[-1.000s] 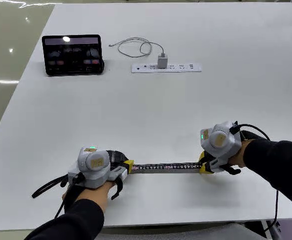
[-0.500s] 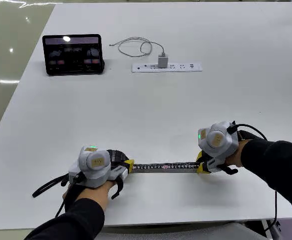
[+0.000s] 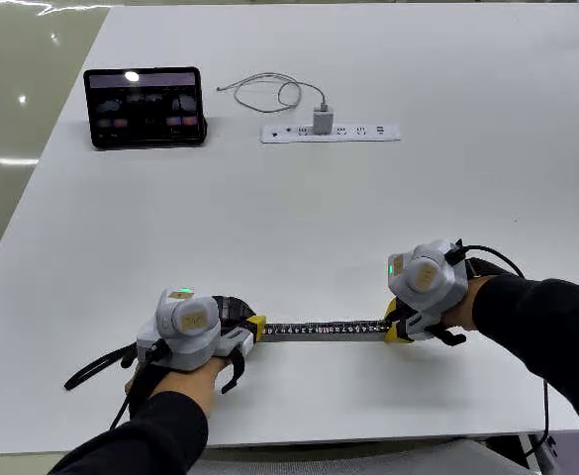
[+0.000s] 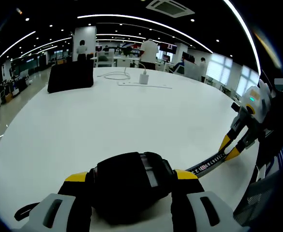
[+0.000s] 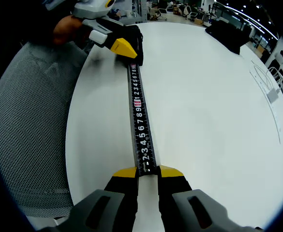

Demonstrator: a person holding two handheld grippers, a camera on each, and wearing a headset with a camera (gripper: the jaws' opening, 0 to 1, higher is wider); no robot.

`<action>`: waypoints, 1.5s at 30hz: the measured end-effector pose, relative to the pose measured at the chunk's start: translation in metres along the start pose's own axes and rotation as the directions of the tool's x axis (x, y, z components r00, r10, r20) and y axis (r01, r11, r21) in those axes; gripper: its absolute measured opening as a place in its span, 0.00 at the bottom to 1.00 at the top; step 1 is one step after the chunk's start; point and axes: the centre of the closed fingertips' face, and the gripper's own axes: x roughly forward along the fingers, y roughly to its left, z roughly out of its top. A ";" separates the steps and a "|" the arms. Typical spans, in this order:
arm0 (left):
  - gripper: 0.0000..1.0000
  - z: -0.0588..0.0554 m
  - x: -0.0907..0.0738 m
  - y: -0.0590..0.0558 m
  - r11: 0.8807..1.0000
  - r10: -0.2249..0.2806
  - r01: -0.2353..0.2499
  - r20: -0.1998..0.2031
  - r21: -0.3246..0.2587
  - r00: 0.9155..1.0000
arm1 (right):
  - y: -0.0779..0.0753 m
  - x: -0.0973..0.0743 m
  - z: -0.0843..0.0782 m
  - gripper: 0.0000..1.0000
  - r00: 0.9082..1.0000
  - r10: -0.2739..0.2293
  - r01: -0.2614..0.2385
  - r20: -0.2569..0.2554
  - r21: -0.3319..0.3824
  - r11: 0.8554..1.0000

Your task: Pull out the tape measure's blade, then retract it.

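The black tape measure case (image 4: pixel 131 186) sits clamped between the yellow-tipped fingers of my left gripper (image 3: pixel 238 333), low on the white table at the near left. Its blade (image 3: pixel 324 330), black with white numerals, runs flat along the table to the right. In the right gripper view the blade (image 5: pixel 140 121) stretches away toward the case (image 5: pixel 131 41). My right gripper (image 5: pixel 147 172) is shut on the blade's end, also seen in the head view as the right gripper (image 3: pixel 396 331) near the front edge.
A dark tablet (image 3: pixel 144 106) stands at the far left of the table. A white power strip (image 3: pixel 331 133) with a plugged charger and coiled cable (image 3: pixel 264 94) lies behind the middle. The table's front edge (image 3: pixel 368 427) runs close below the grippers; a mesh chair (image 5: pixel 35 121) is beside it.
My right gripper has moved left toward the case with the blade's end, so the exposed blade is shorter. The left gripper and case have stayed put.
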 end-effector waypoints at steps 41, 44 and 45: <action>0.63 -0.001 -0.001 0.000 1.000 -0.001 0.001 -0.009 0.012 1.000 | 0.003 0.008 0.019 0.10 1.000 0.003 -0.003 0.028 -0.001 1.000; 0.63 -0.001 0.000 0.000 1.000 0.000 0.000 -0.008 0.012 1.000 | 0.003 0.009 0.020 0.10 1.000 -0.001 0.001 0.026 -0.002 1.000; 0.63 -0.001 0.000 0.000 1.000 0.000 0.000 -0.007 0.013 1.000 | 0.003 0.009 0.020 0.10 1.000 -0.001 0.001 0.027 -0.001 1.000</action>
